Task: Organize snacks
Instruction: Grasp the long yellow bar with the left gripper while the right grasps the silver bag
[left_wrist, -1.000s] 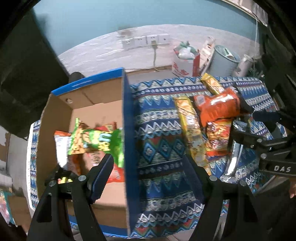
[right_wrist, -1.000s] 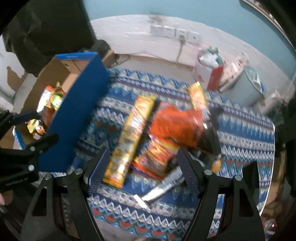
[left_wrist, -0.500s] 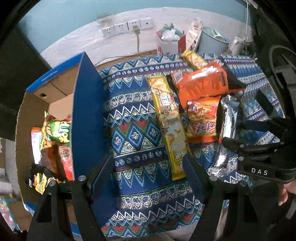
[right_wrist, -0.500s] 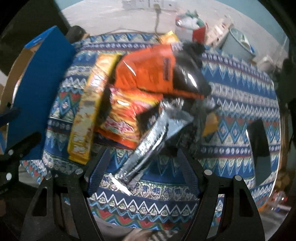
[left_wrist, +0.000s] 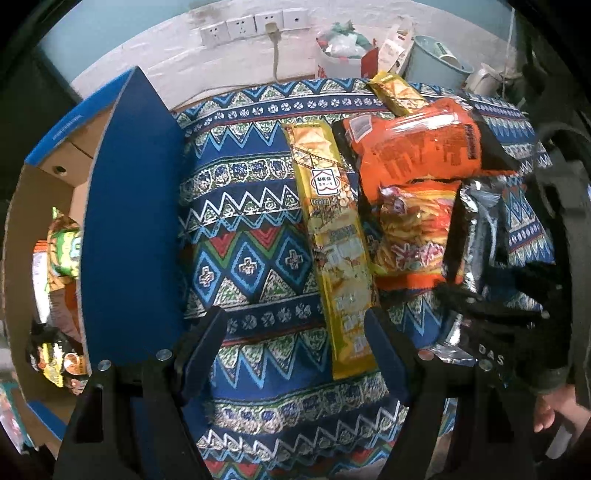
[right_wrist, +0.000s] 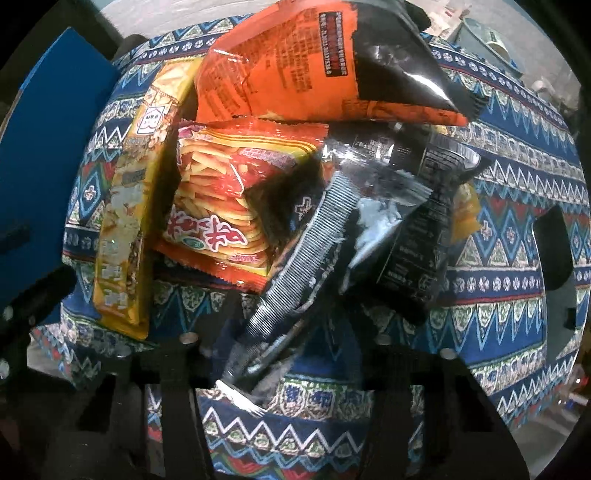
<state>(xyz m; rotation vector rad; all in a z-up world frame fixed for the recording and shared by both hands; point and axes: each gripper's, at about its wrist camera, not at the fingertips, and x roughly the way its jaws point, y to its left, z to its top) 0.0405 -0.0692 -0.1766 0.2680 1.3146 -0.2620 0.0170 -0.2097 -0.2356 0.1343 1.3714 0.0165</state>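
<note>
Table with patterned cloth (left_wrist: 243, 229) carries everything. Cardboard box (left_wrist: 125, 206) with blue outer wall stands at the left edge; several packets already lie inside it, judged as the sorted lot.

Loose snacks sit in a pile toward the right half of the table, overlapping:
- orange bag (right_wrist: 288, 59), largest, puffy, lies toward the far edge on top of the others; judged light, air-filled, crushable
- long yellow packet (left_wrist: 332, 236), runs from far to near, left side of the pile, flat on the cloth; judged light, fairly stiff lengthwise
- red chip bag (right_wrist: 229, 192), partly under the orange bag, beside the yellow packet; judged light, contents fragile
- silver packet (right_wrist: 314, 236), glossy foil, near-right of the pile, its crimped seal pointing at the near edge; judged slippery, thin, soft

Right gripper (right_wrist: 284, 354): jaws have just been closing, and the crimped end of the silver packet lies between them; the foil looks pinched there. Judgement: the flat seal is the sound place to take it, since the smooth body would slide and the contents could break.

Left gripper (left_wrist: 291, 354): released, jaws wide, nothing between them, hovering over bare cloth with the near end of the yellow packet just inside its right finger
</note>
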